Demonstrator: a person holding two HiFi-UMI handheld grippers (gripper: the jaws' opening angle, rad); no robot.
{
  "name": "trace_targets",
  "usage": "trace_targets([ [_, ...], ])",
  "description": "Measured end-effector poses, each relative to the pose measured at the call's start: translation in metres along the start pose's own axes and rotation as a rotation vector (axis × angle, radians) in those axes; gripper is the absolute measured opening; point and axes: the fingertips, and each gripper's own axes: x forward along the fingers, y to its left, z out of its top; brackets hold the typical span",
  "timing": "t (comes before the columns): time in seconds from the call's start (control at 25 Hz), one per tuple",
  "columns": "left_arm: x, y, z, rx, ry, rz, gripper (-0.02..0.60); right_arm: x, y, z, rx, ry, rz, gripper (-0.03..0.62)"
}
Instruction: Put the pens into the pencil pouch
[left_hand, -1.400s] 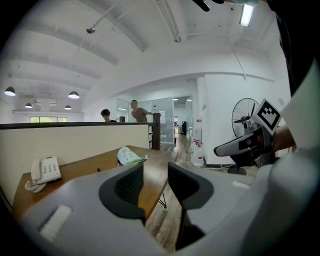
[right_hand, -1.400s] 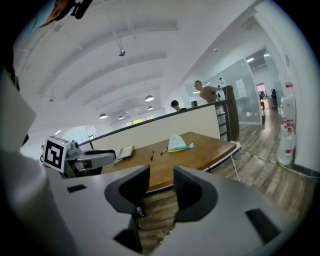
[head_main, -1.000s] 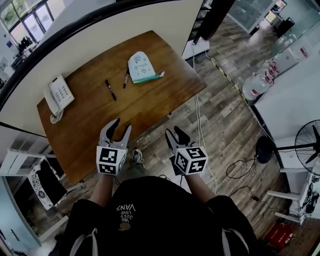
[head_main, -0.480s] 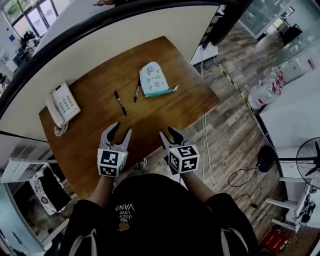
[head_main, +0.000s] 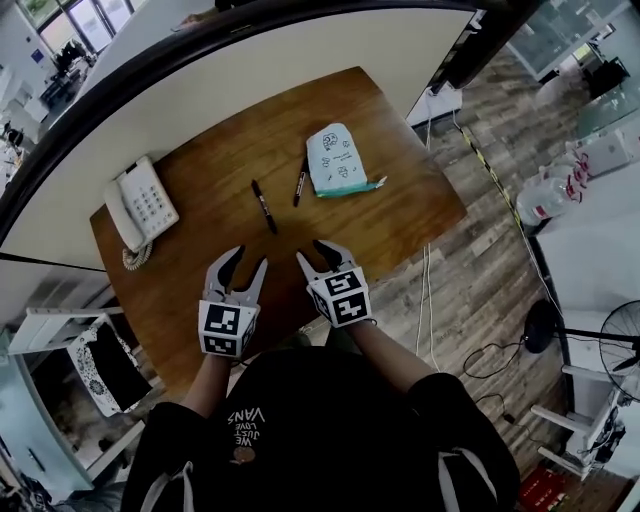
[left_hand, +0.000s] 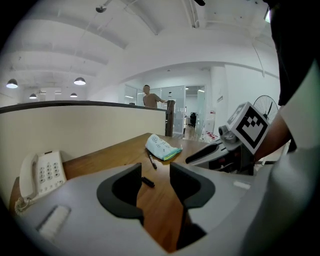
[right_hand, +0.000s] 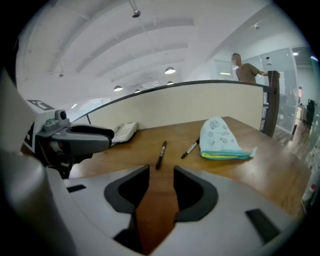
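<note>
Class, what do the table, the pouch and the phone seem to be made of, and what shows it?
Table: wood or wood veneer, semi-gloss; brown grain, soft reflections.
Pouch: probably fabric, matte; limp, printed doodles.
Phone: likely plastic, smooth off-white casing.

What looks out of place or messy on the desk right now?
Nothing looks spilled or damaged. The two pens simply lie loose on the desk, left of the pencil pouch: one pen farther off, the other pen close beside it. The phone sits tidy at the desk's left end.
</note>
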Motion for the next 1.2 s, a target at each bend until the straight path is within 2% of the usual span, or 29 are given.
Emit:
trace_targets([
  [0.4, -0.009, 0.029, -0.012, -0.060, 0.013, 0.116, 0.161, 0.073, 0.013, 0.011, -0.132, 0.074, 0.103, 0.120],
  [0.76, -0.017, 0.035, -0.023, -0.129, 0.035, 0.205, 0.161, 0.116, 0.016, 0.005, -0.198, 0.158, 0.133, 0.120],
  [1.2, -0.014, 0.037, -0.025, -0.161, 0.041, 0.243, 0.161, 0.136, 0.007, -0.003, -0.279, 0.219, 0.105, 0.118],
])
